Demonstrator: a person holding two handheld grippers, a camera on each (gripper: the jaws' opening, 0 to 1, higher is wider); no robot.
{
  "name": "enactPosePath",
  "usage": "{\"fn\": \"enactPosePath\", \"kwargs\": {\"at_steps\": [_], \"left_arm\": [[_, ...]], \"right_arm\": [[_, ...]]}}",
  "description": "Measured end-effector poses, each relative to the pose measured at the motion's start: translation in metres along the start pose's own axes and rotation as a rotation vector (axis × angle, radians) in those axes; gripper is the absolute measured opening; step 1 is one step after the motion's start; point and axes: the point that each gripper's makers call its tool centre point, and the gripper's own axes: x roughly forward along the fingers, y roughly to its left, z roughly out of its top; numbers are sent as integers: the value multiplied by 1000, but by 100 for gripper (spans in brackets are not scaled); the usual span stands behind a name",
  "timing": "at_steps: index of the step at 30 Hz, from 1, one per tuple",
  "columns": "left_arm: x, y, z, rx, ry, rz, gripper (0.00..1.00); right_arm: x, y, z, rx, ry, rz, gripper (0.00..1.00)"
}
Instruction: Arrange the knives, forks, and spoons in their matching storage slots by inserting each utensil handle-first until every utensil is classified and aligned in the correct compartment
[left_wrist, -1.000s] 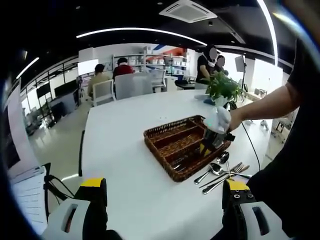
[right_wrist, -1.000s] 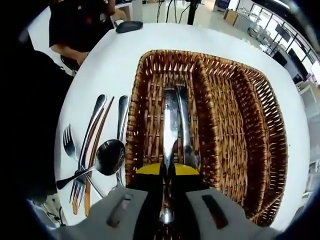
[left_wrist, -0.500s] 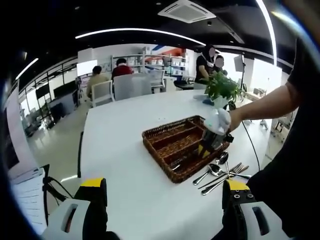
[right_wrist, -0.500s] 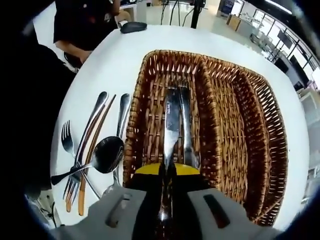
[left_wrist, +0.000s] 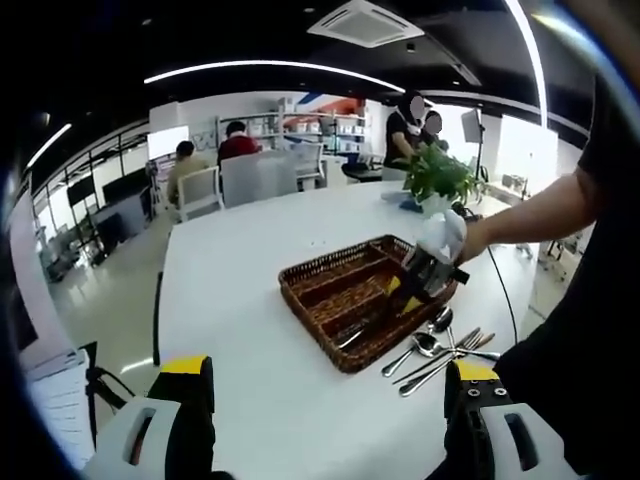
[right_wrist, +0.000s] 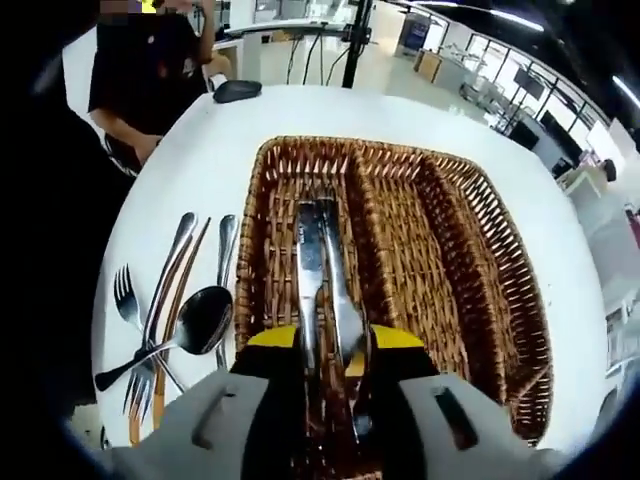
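A: Item one, risk. The right hand-held gripper (right_wrist: 325, 345) hangs over the near end of the wicker tray (right_wrist: 505, 300), at its leftmost compartment, jaws slightly apart around the two knives (right_wrist: 322, 270) lying lengthwise there. Whether the pads actually touch the steel I cannot tell.

B: So what could go wrong?

A: My judgement: a lift or sideways pull from here could drag a knife askew or hook it up over the woven divider into the middle compartment, spoiling the sorting. The blades lie touching, so nudging one likely shifts the other.

B: Item two, the left hand-held gripper (left_wrist: 330, 385)?

A: Jaws wide apart, holding nothing, hovering above bare tabletop (left_wrist: 240, 260), well apart from the tray.

B: Item three, remaining stock?

A: Just beside the tray's left wall, on the tabletop: a fork (right_wrist: 128, 305), a spoon (right_wrist: 200, 320) with its bowl lying across the other handles, and several more long handles in an overlapping heap. The crossing is an obstacle; picking one piece may scatter the rest or knock them against the wicker.

B: The other compartments?

A: Middle and right appear empty, as far as the weave lets me see.

B: Surroundings?

A: A potted plant (left_wrist: 440, 175) beyond the tray, a dark computer mouse (right_wrist: 237, 90) near the far tabletop edge, and people seated in the background. None obstructs the tray.
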Motion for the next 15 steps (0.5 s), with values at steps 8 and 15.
{"fn": "enactPosePath", "kwargs": {"at_steps": [8, 15], "left_arm": [[13, -10, 12, -75, -82, -43, 100], [18, -25, 23, -32, -101, -71, 100]], "right_arm": [[-45, -25, 8, 319, -141, -152, 64], [-89, -38, 3, 531, -244, -239, 83]]}}
